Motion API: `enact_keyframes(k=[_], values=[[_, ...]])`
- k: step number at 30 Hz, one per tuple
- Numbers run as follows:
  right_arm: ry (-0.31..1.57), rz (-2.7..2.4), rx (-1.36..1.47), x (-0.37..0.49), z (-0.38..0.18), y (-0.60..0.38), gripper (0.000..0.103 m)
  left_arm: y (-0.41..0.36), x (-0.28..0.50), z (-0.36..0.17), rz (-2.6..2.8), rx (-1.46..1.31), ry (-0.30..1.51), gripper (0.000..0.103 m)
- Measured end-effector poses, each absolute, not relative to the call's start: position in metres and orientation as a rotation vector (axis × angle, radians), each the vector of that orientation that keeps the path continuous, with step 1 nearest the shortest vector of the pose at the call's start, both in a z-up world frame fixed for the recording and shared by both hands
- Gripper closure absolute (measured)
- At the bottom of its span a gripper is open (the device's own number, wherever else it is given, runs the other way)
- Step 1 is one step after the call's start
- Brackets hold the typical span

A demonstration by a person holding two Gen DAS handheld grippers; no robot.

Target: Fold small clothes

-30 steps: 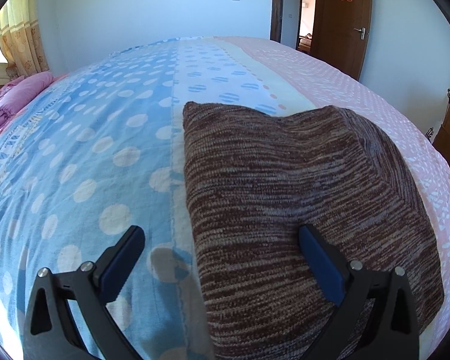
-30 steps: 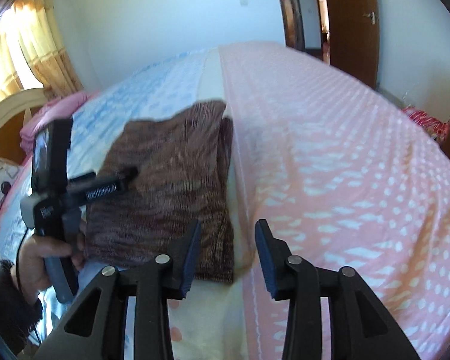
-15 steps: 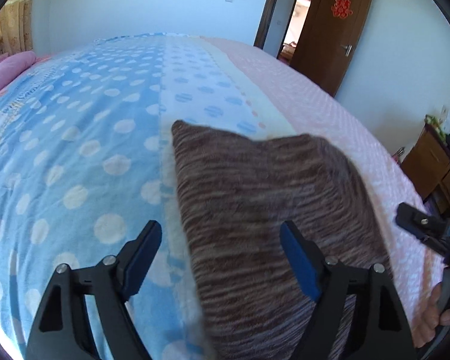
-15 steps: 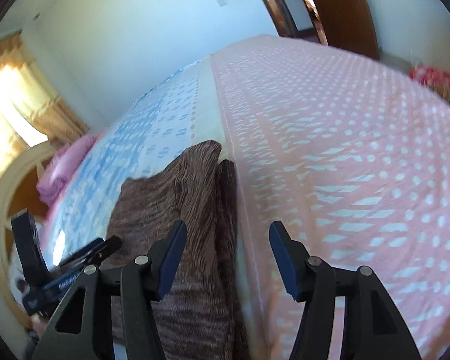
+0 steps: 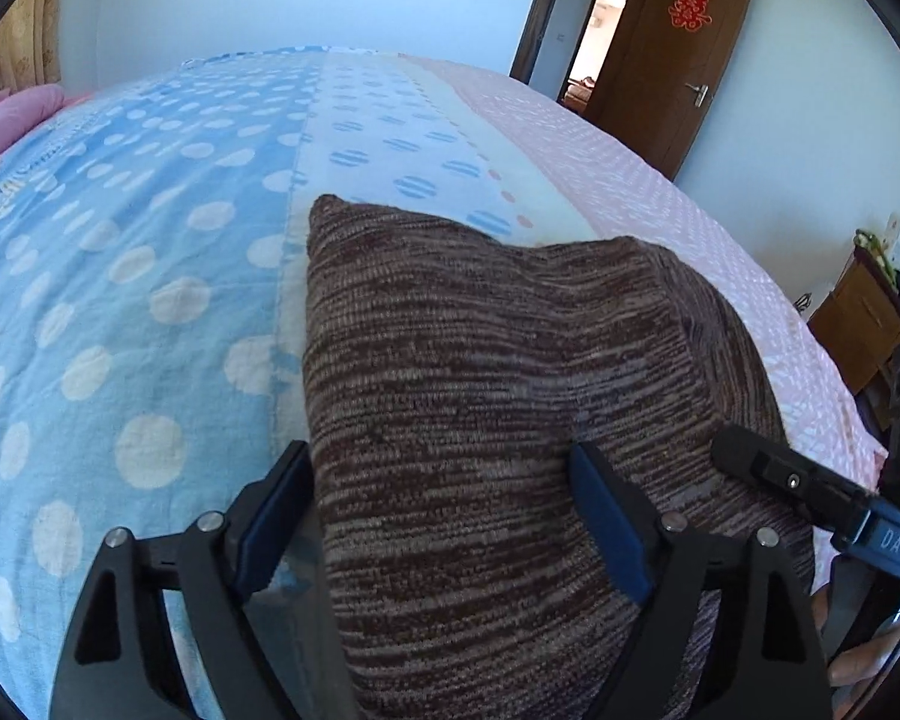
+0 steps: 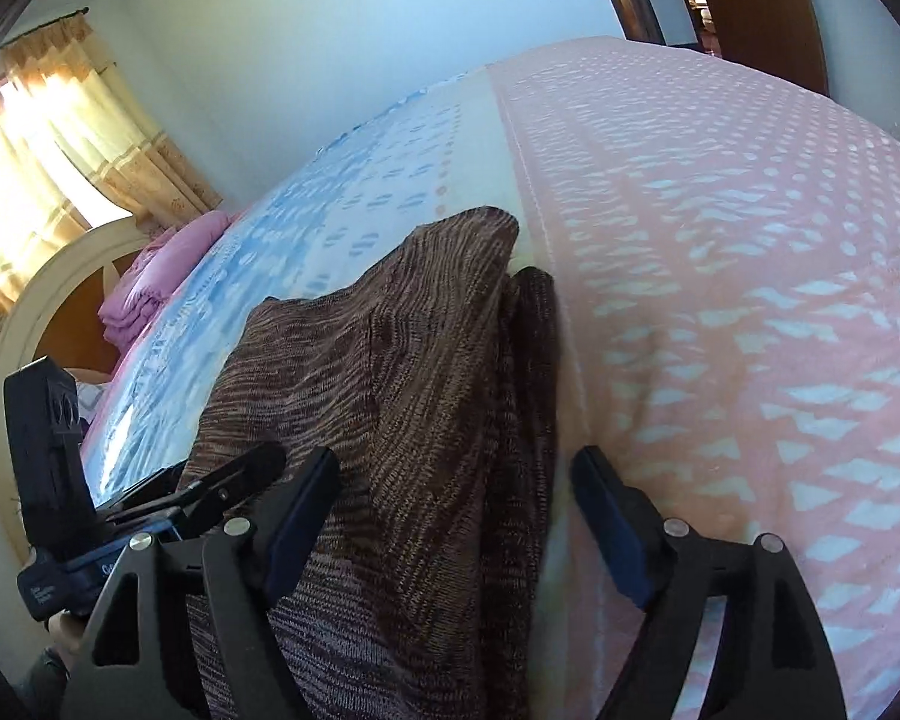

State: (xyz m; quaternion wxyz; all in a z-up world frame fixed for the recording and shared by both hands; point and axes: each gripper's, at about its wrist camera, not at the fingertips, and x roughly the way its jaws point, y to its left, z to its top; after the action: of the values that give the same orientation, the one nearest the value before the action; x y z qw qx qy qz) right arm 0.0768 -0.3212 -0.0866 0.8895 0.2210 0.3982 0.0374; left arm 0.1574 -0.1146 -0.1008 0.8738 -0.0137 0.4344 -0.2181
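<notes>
A brown striped knit garment [image 5: 498, 372] lies folded on the bed. It also shows in the right wrist view [image 6: 402, 396]. My left gripper [image 5: 444, 516] is open, its jaws straddling the garment's near left edge. My right gripper [image 6: 456, 516] is open, its jaws straddling the garment's near right edge, where a folded layer lies beside the main fold. The right gripper's body shows in the left wrist view [image 5: 810, 492], and the left gripper's body shows in the right wrist view [image 6: 150, 498].
The bed cover is blue with white dots [image 5: 120, 276] on the left and pink [image 6: 750, 276] on the right. Pink bedding [image 6: 162, 276] lies by the headboard. A brown door [image 5: 678, 48] and a wooden cabinet [image 5: 864, 324] stand to the right.
Both grippers have moved down and forward to the garment's near edge. The right gripper's jaws have opened wider and now straddle the right edge.
</notes>
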Motion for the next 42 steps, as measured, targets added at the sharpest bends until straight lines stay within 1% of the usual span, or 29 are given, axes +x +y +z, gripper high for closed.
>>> enact_keyframes(k=[4, 7, 9, 10, 11, 13, 16, 18, 22, 23, 24, 25, 27, 30, 33, 36, 39, 42], values=[[0.838, 0.078, 0.454, 0.082, -0.089, -0.321, 0.022, -0.116, 0.157, -0.101, -0.449, -0.014, 0.909, 0.012], [0.867, 0.044, 0.365, 0.086, -0.087, -0.307, 0.023, -0.119, 0.156, -0.101, -0.436, 0.006, 0.905, 0.011], [0.883, 0.016, 0.293, 0.088, -0.087, -0.298, 0.028, -0.119, 0.156, -0.102, -0.434, 0.004, 0.906, 0.011], [0.887, 0.014, 0.27, 0.089, -0.087, -0.295, 0.034, -0.119, 0.157, -0.102, -0.433, 0.006, 0.907, 0.011], [0.885, 0.033, 0.253, 0.089, -0.086, -0.291, 0.045, -0.119, 0.157, -0.102, -0.431, 0.008, 0.906, 0.01], [0.884, 0.064, 0.251, 0.089, -0.086, -0.288, 0.058, -0.12, 0.157, -0.102, -0.426, 0.019, 0.904, 0.01], [0.876, 0.064, 0.241, 0.09, -0.086, -0.286, 0.061, -0.12, 0.158, -0.103, -0.428, 0.021, 0.901, 0.013], [0.87, 0.067, 0.243, 0.088, -0.086, -0.286, 0.062, -0.121, 0.156, -0.102, -0.434, 0.027, 0.888, 0.022], [0.858, 0.062, 0.22, 0.083, -0.085, -0.284, 0.065, -0.122, 0.152, -0.1, -0.451, 0.034, 0.866, 0.035], [0.854, 0.056, 0.203, 0.081, -0.084, -0.282, 0.066, -0.123, 0.151, -0.1, -0.455, 0.031, 0.862, 0.042], [0.85, 0.049, 0.188, 0.08, -0.083, -0.28, 0.067, -0.123, 0.151, -0.099, -0.459, 0.031, 0.857, 0.046], [0.844, 0.041, 0.173, 0.08, -0.082, -0.276, 0.068, -0.124, 0.15, -0.099, -0.458, 0.036, 0.852, 0.047], [0.83, 0.02, 0.14, 0.076, -0.08, -0.27, 0.071, -0.127, 0.148, -0.097, -0.451, 0.054, 0.836, 0.055], [0.817, -0.005, 0.124, 0.072, -0.076, -0.266, 0.074, -0.129, 0.143, -0.093, -0.441, 0.075, 0.817, 0.062], [0.784, -0.026, 0.125, 0.061, -0.065, -0.257, 0.075, -0.127, 0.135, -0.086, -0.43, 0.097, 0.785, 0.069], [0.741, -0.034, 0.111, 0.047, -0.049, -0.244, 0.076, -0.124, 0.124, -0.078, -0.416, 0.146, 0.754, 0.071], [0.7, -0.027, 0.084, 0.032, -0.033, -0.228, 0.076, -0.113, 0.113, -0.07, -0.42, 0.144, 0.743, 0.072], [0.683, -0.004, 0.113, 0.018, -0.02, -0.217, 0.076, -0.099, 0.101, -0.063, -0.415, 0.143, 0.731, 0.073]])
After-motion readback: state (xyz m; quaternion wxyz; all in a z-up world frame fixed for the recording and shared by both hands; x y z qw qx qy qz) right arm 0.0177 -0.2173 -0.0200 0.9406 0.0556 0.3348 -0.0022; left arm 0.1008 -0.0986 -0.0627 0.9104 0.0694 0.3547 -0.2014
